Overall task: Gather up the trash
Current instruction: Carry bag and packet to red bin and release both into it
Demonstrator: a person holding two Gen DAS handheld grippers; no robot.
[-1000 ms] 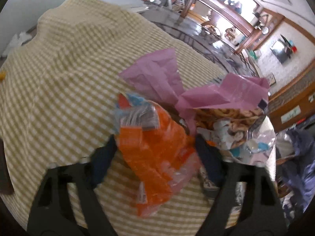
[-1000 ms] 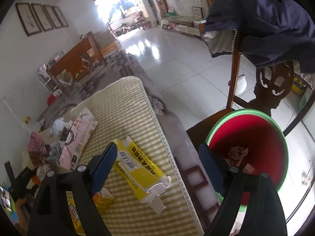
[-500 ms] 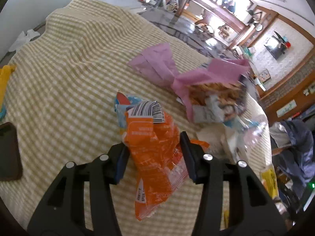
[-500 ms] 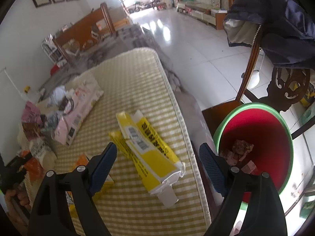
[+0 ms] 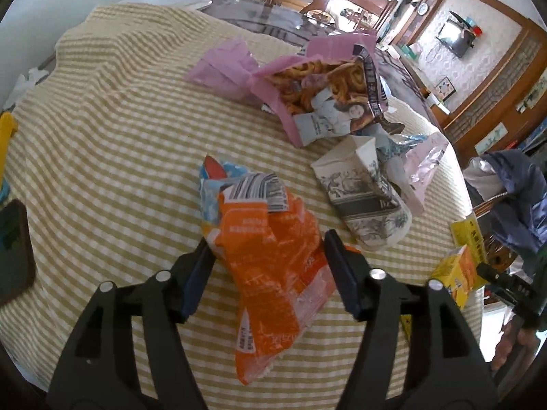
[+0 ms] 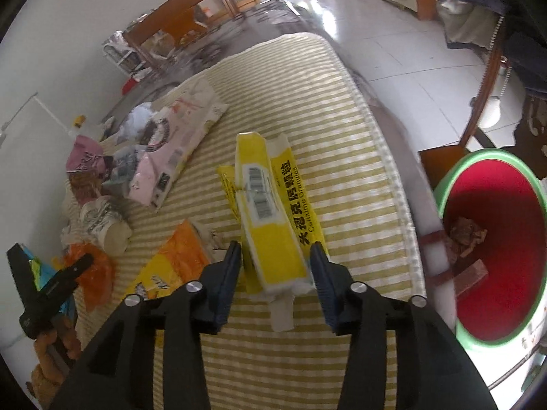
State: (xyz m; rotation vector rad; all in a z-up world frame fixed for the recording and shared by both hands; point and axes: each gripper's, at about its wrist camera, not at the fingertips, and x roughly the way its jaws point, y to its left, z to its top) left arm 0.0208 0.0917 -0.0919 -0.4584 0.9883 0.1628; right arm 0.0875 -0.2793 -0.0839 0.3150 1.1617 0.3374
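Observation:
In the left wrist view my left gripper is shut on a crumpled orange snack wrapper lying on the checked tablecloth. In the right wrist view my right gripper has its jaws close on both sides of a flattened yellow medicine box; whether they pinch it is unclear. The red bin with a green rim stands to the right below the table edge and holds some scraps. The left gripper and orange wrapper also show at the left.
More trash lies on the table: a pink snack bag, a crushed paper cup, a pale pink bag, an orange-yellow box. A dark phone lies at the left edge. A chair with a dark jacket stands behind the bin.
My left gripper has closed on the orange wrapper. My right gripper has moved forward over the yellow box and narrowed from wide open to hugging it.

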